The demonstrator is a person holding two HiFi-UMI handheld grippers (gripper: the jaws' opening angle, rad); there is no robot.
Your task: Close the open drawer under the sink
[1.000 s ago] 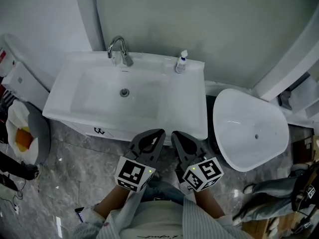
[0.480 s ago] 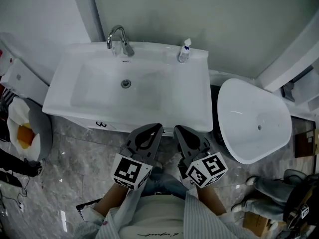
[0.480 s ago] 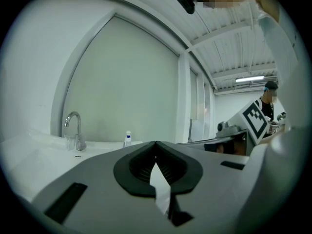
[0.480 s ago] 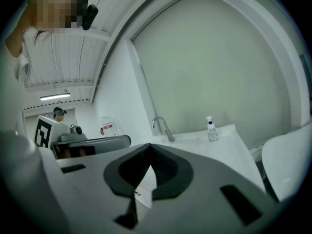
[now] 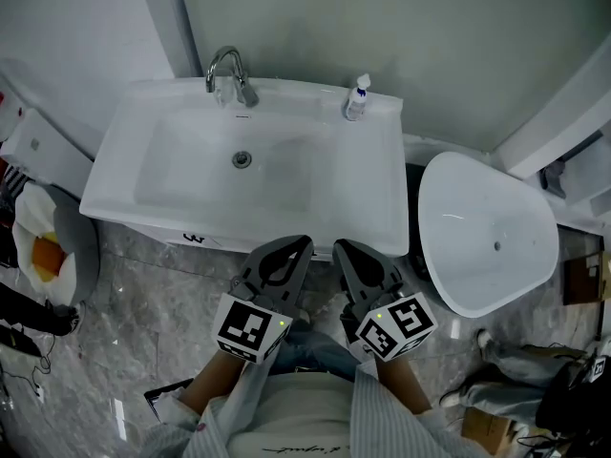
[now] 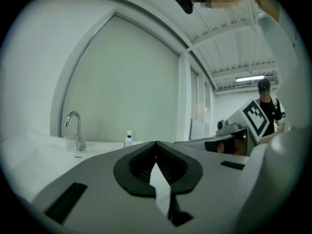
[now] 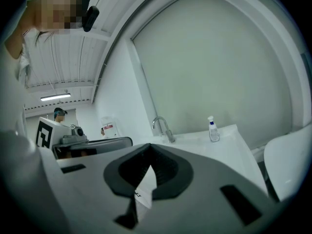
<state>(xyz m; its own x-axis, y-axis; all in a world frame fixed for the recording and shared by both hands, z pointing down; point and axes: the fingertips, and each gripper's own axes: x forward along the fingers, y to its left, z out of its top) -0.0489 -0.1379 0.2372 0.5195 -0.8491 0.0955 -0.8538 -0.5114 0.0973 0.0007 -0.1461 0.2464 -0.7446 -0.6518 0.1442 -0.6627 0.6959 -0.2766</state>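
Both sets of jaws pinched shut, nothing in them

Left gripper (image 6: 156, 143) and right gripper (image 7: 148, 146) hang side by side near the drawer (image 5: 215, 244), a white strip just under the sink (image 5: 353, 198) and its near edge. It looks rigid and probably glides easy, so I'd push flat on its front, mid-width.

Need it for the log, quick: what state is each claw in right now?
Left claw: closed, holding nothing.
Right claw: closed, holding nothing.
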